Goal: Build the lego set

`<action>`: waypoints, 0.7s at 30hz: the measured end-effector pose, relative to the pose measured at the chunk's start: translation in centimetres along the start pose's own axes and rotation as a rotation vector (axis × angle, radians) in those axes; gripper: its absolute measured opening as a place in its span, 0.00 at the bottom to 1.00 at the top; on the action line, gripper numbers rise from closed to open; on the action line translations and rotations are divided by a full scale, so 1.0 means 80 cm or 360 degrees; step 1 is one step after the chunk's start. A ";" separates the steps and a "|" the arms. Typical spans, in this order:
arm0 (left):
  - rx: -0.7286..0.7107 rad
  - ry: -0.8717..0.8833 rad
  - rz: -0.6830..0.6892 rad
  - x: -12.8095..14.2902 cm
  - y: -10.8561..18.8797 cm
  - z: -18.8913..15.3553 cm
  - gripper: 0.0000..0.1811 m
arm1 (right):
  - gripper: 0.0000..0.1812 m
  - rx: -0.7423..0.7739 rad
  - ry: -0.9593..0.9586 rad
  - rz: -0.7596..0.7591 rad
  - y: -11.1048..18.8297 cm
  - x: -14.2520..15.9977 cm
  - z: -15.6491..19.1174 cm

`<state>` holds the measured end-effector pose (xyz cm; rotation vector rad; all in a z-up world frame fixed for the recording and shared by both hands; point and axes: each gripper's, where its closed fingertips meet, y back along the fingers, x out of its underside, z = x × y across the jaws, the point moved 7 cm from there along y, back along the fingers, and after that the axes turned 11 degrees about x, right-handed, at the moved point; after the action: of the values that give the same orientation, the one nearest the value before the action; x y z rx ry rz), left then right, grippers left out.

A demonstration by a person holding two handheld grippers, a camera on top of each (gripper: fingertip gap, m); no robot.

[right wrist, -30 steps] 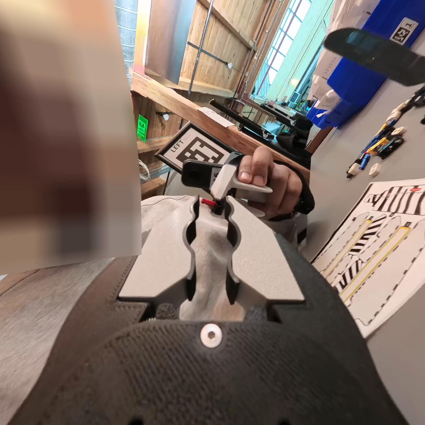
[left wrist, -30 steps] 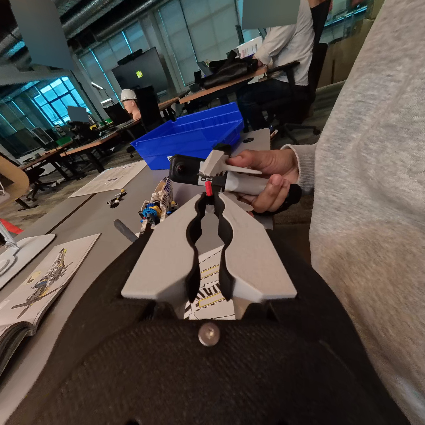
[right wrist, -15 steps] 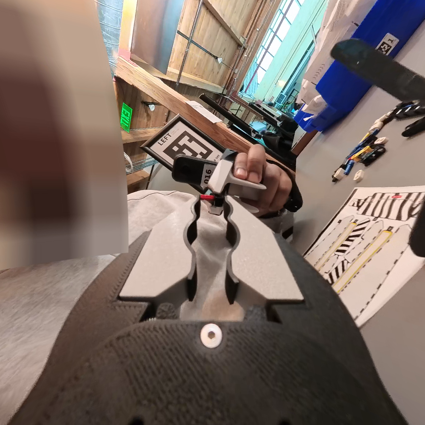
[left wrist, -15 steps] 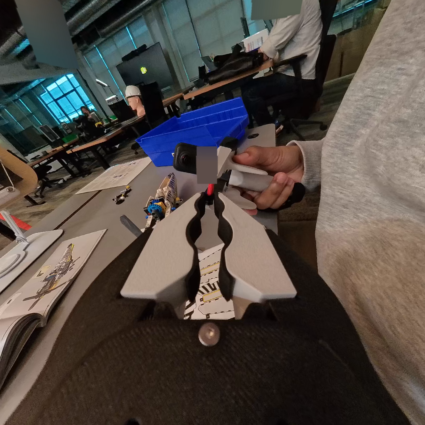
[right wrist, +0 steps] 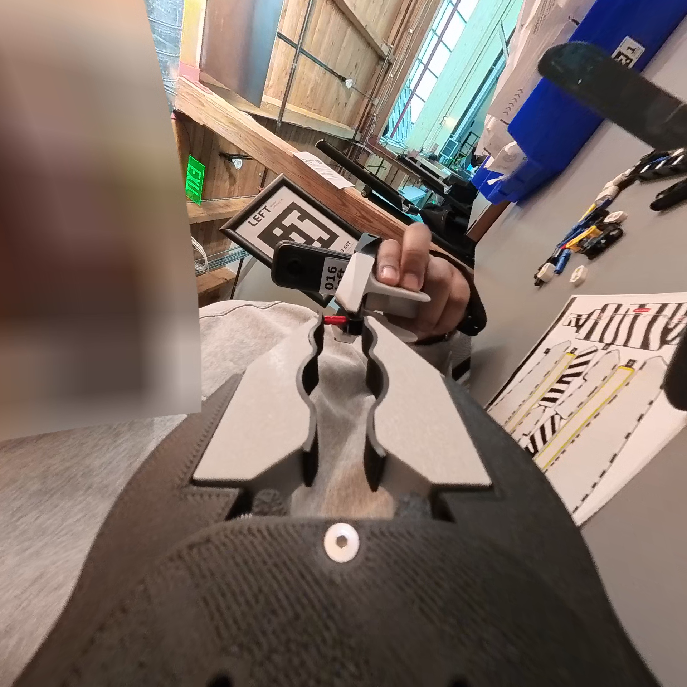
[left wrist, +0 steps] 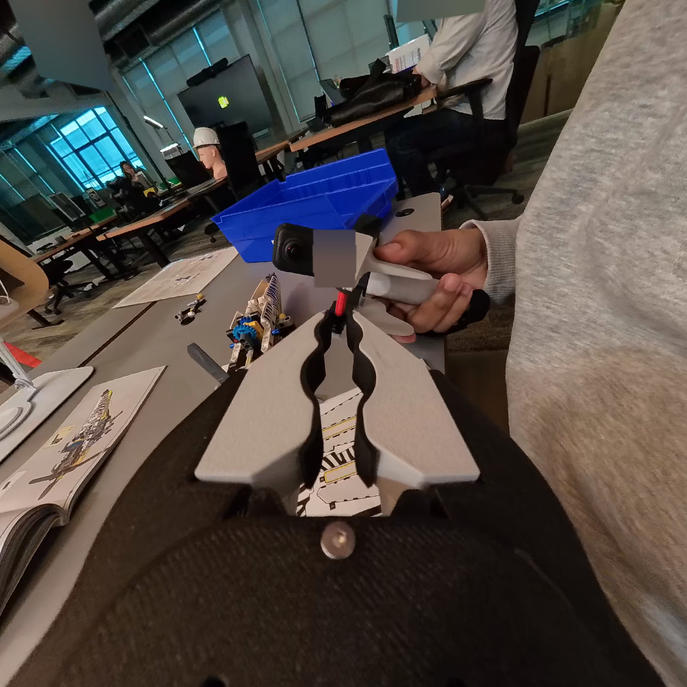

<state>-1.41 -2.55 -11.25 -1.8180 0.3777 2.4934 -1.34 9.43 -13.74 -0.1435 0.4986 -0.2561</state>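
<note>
**Two grippers meeting over a small red and black piece**

Left wrist view: my left gripper point(left wrist: 339, 322) was clenched on a small black piece point(left wrist: 337, 327) with a red pin point(left wrist: 340, 307) standing up out of it, held in the air above the grey worktop point(left wrist: 122, 334). My right hand point(left wrist: 436, 280) held the other gripper's handle just beyond the pin. On the worktop, the half-built lego model point(left wrist: 260, 316) lay left of my fingertips, a blue bin point(left wrist: 312, 208) stood behind it, an open instruction booklet point(left wrist: 70, 446) lay at the near left, and a striped sticker sheet point(left wrist: 340, 464) showed beneath the gripper.

Right wrist view: my right gripper point(right wrist: 341, 331) was partly open, its tips either side of the black piece and red pin point(right wrist: 333, 320) without closing on them. My left hand point(right wrist: 427, 286) gripped its handle behind. The sticker sheet point(right wrist: 580, 383) lay to the right, loose lego parts point(right wrist: 580, 241) beyond it near the blue bin point(right wrist: 557, 111).
</note>
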 end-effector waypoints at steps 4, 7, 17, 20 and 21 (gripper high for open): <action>-0.0009 0.0006 0.0024 0.002 0.000 0.001 0.04 | 0.10 -0.0012 0.0000 -0.0007 0.001 0.000 0.001; -0.0005 -0.0011 0.0026 0.001 0.001 0.000 0.03 | 0.10 -0.0017 0.0000 0.0001 0.000 0.000 0.001; -0.0029 -0.0068 0.0049 0.001 0.000 -0.001 0.03 | 0.10 -0.0009 -0.0032 0.0008 0.000 0.000 -0.001; -0.0029 -0.0074 0.0046 0.001 0.000 -0.001 0.03 | 0.10 -0.0011 -0.0039 0.0009 0.000 0.001 -0.001; -0.0032 -0.0078 0.0043 0.000 0.000 -0.002 0.03 | 0.10 -0.0014 -0.0042 0.0009 0.000 0.001 -0.001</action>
<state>-1.29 -2.60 -11.30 -1.7671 0.3791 2.5633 -1.34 9.42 -13.85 -0.1541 0.4740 -0.2462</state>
